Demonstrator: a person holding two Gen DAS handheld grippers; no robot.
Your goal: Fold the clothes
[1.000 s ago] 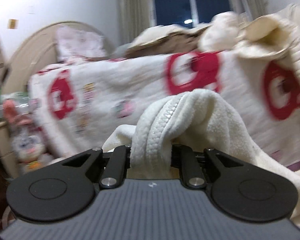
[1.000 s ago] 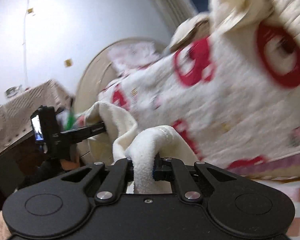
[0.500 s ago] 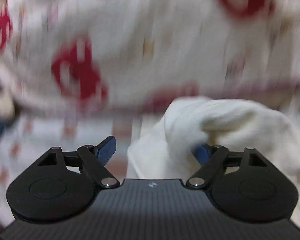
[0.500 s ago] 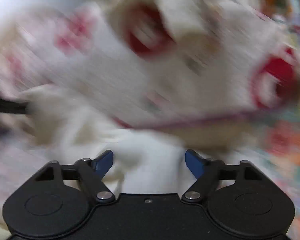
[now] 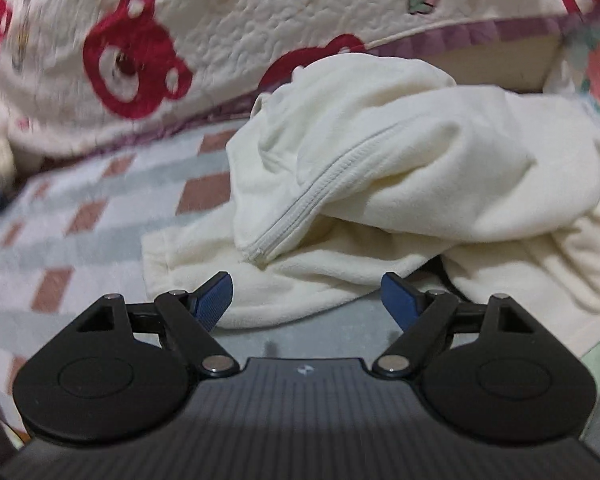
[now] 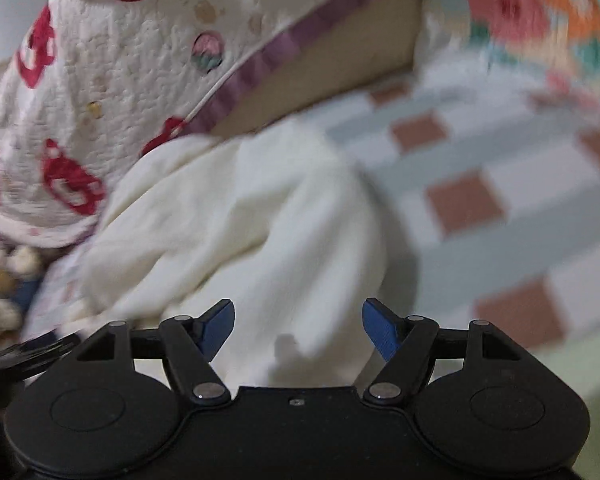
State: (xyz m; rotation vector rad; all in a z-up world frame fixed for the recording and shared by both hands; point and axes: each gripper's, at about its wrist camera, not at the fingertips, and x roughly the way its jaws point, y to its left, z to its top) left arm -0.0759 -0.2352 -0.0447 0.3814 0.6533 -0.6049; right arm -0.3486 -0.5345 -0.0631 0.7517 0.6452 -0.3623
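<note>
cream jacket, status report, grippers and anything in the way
Left gripper open, right gripper open, neither gripping. Cream jacket in a loose heap on the checked sheet, zipper showing, not folded. Bear quilt close behind it.

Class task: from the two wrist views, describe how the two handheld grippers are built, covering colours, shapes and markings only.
The left gripper has a ribbed dark grey body with a small pale logo, black rounded side plates, black link arms on silver pivot pins, and blue ridged fingertip pads. The right gripper matches, but its body is smooth black with a small centre screw. No cables or sleeves show.
</note>
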